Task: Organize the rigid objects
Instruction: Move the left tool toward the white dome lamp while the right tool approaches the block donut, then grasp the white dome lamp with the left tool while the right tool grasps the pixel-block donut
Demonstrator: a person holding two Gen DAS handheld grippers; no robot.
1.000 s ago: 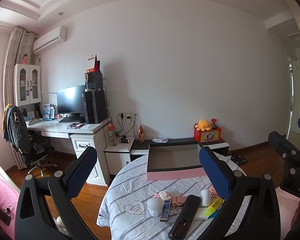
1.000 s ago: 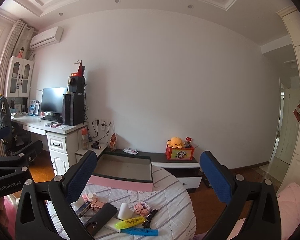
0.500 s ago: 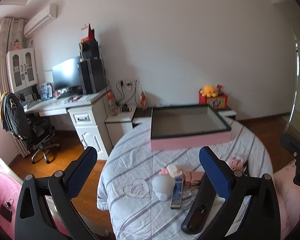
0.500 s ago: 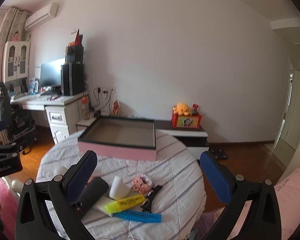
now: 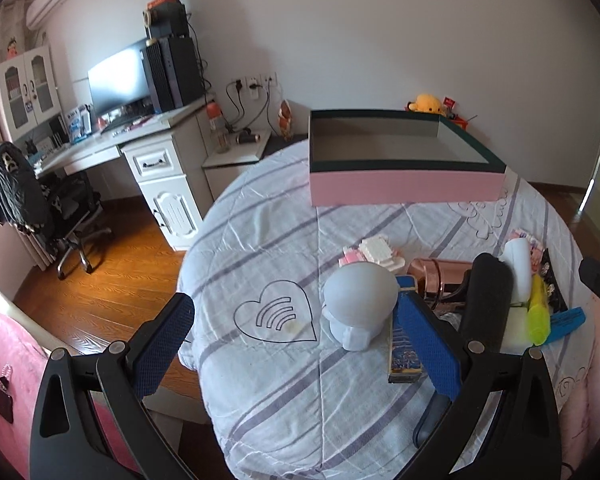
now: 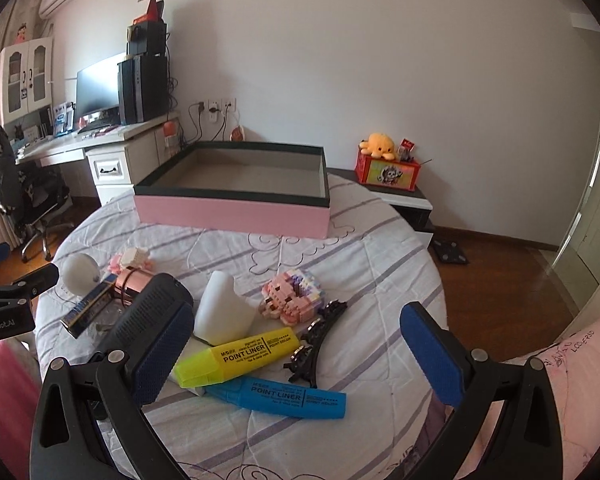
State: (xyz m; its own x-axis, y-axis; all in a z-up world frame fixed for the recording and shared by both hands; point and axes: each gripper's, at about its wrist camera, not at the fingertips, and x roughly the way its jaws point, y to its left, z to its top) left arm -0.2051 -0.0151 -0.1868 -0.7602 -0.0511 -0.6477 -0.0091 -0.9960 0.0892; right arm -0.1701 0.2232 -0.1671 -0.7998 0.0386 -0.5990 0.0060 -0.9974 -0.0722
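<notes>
Between the left tongs (image 5: 304, 340): spread wide, holding nothing; grey round figure (image 5: 358, 306) stands just beside the right finger.
Right tongs (image 6: 296, 350): also wide apart, empty.
Between the right fingers: yellow highlighter (image 6: 238, 356), blue highlighter (image 6: 280, 396), black hair clip (image 6: 314, 344).
Ahead of both tongs: pink box (image 6: 236, 196), open, at the tabletop (image 6: 380, 264) far edge.

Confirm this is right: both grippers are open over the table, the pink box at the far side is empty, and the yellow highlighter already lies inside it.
Not quite. The yellow highlighter lies on the table, beside the blue highlighter, not in the pink box; the right wrist view shows it. The rest holds: the box is empty, and the left gripper and right gripper are open.
</notes>
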